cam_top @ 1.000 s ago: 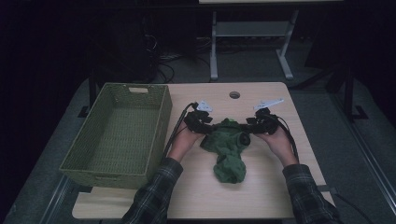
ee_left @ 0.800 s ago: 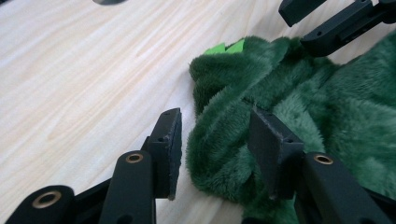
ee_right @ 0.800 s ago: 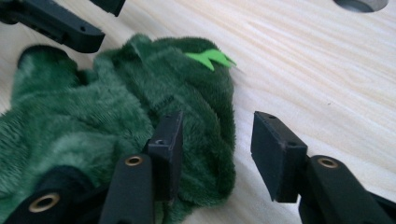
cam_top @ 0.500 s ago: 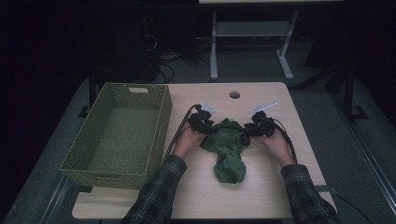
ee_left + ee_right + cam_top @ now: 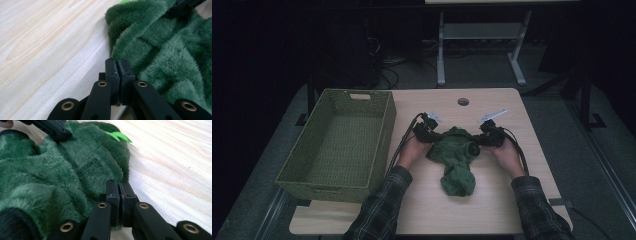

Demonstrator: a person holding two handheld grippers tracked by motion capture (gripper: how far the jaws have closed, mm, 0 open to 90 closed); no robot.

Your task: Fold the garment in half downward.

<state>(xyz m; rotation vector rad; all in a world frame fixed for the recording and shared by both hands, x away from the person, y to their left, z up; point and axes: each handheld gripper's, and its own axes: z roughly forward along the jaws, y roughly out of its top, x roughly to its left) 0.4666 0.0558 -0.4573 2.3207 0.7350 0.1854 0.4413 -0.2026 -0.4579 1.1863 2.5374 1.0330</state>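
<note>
On the left side of the bench (image 5: 502, 210) stands a green woven basket (image 5: 337, 145), its long wall just beside my left forearm. Next to the right comes my left gripper (image 5: 435, 138), held in my left hand (image 5: 409, 154) and laid low against the upper left edge of the green fleece garment (image 5: 455, 160). Its fingers (image 5: 111, 72) have just been closing and now meet pad to pad; in the left gripper view they sit at the garment's hem, touching the pile, though I cannot tell whether any cloth is pinched between them.

The garment lies crumpled at the middle of the bench, between my two hands, its lower part trailing toward me. A bright green tag (image 5: 118, 136) shows at its far edge in the right gripper view.

Further right, my right gripper (image 5: 477, 141), held in my right hand (image 5: 507, 157), sits at the garment's upper right edge. Its fingers (image 5: 112, 195) have likewise just been closing and now stand together, pressed into the fleece at the hem; whether cloth is caught between them I cannot tell.
</note>
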